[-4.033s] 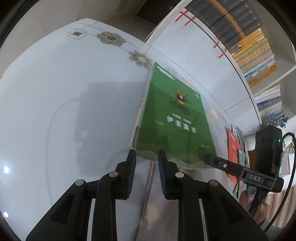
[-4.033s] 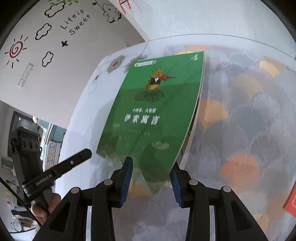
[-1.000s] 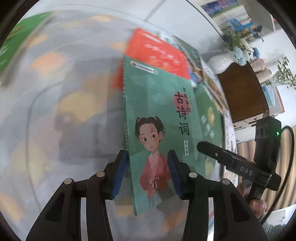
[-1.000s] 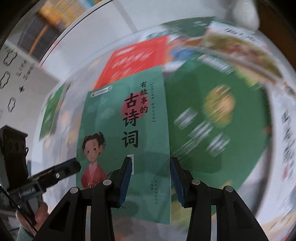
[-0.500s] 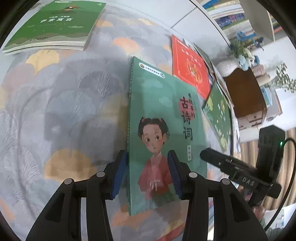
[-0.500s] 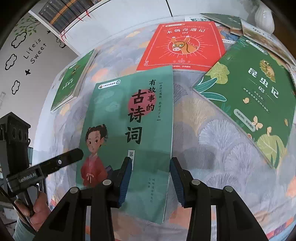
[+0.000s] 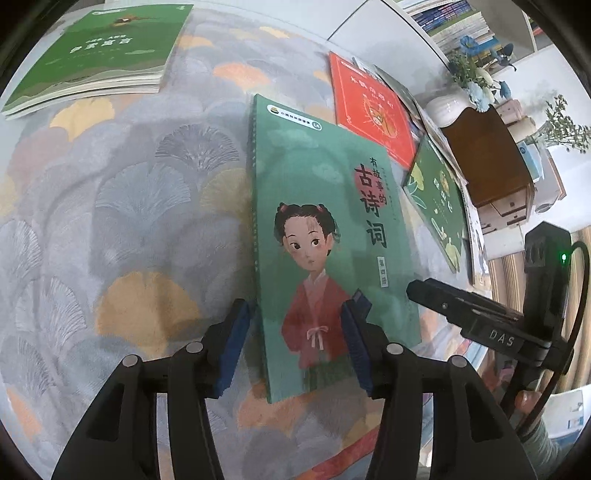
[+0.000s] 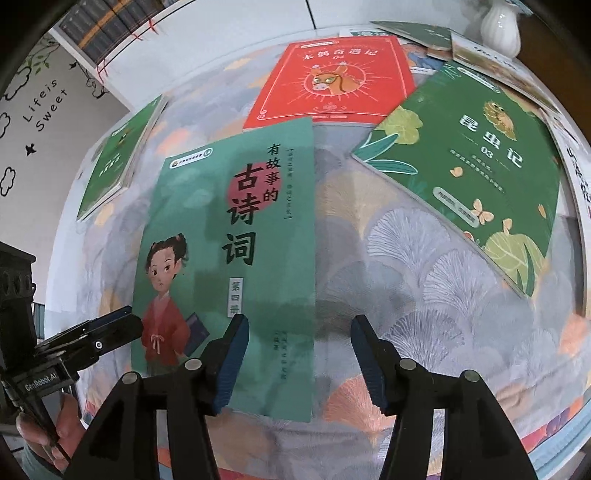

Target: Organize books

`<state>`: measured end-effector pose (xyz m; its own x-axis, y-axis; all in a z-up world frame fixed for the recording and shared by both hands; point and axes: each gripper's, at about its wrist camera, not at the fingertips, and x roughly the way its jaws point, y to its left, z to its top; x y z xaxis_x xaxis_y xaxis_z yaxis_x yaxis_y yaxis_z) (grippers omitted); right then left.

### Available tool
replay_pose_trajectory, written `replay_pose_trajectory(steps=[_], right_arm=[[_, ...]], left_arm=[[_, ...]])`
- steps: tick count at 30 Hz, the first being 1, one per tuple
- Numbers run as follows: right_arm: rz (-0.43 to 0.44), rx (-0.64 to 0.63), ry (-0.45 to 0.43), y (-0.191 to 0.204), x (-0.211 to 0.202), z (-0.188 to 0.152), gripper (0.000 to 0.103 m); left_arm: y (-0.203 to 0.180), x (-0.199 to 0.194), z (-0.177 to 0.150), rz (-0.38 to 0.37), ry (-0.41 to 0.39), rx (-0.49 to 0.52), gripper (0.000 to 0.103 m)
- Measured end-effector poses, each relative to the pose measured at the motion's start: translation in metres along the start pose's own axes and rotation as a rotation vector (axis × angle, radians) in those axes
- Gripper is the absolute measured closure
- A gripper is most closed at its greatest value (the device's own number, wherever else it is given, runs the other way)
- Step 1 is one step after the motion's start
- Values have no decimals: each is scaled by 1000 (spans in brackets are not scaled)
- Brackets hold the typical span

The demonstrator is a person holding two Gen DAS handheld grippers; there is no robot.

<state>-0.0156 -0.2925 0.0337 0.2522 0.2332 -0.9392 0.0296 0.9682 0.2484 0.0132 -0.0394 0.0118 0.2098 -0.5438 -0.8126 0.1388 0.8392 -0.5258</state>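
A teal book with a girl in red on its cover (image 7: 325, 229) (image 8: 236, 258) lies flat on the patterned tablecloth (image 7: 129, 206). My left gripper (image 7: 295, 343) is open, its fingers astride the book's near left corner. My right gripper (image 8: 297, 354) is open, over the book's near right corner. A green book (image 7: 107, 48) (image 8: 118, 162) lies at the far left. A red book (image 7: 369, 107) (image 8: 332, 81) and a dark green leafy book (image 7: 439, 195) (image 8: 469, 162) lie to the right.
More books lie fanned out behind the red one (image 8: 417, 40). A white vase (image 8: 500, 26) and a brown wooden box (image 7: 487, 158) stand at the table's far right. Bookshelves (image 7: 450, 14) line the wall behind.
Both grippers have opened wider and let go of the teal book, which now rests flat on the cloth. Earlier still the green book was carried and put down at the far left.
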Motion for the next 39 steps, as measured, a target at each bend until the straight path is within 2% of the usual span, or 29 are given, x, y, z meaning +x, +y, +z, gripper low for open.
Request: replay_pose_trajectory(steps=[3,4,6,9,11,15,17,18,19,20,21,23,25,27,29,34,39], right_arm=[[28,17,-12,2,2,-10,48],[32,13,-20,2,0,-14,53],[53,-2,-20,8,1,-20,57],[53,-2,-30,11,1,-22,57],[61,10,-32,9,1,-20,57],[168,105,-24,-10,2,-18,57],[216,148,-20,-18,2,-17,57],[231,163,-18,-20,2,-17,57],[236,167,-17,-21,2,-18,57],[233,163,-17,-21,1,-17,57],[224,153,-18,-19,1,-17,57],[207,135,-22,-13,2,-16,57],[200,127,-25,-11,3,-17,56],[207,135,-26,-9,4,-16,56],[217,144,-24,-12,4,-14,56],[271,178,15,-26,4,-11,57],[459,340,39,-57,-1,-17,53]], left_arm=[[-3,1,1,0,0,26,54],[-4,2,0,-1,0,33,54],[-6,3,1,-2,1,43,54],[-5,1,2,-23,8,39,54],[-2,-8,4,-112,-6,7,54],[7,-35,10,-437,-52,-74,54],[9,-36,12,-512,-55,-111,54],[10,-33,12,-502,-54,-120,54],[9,-29,12,-460,-51,-115,55],[8,-26,11,-414,-46,-106,60],[7,-20,9,-328,-36,-90,63],[7,-14,5,-259,-11,-75,81],[8,-6,0,-243,12,-82,88],[4,2,-6,-232,28,-80,89],[-3,7,-10,-238,36,-72,90],[-17,4,-1,-365,22,-98,91],[-16,0,9,-473,15,-162,91]])
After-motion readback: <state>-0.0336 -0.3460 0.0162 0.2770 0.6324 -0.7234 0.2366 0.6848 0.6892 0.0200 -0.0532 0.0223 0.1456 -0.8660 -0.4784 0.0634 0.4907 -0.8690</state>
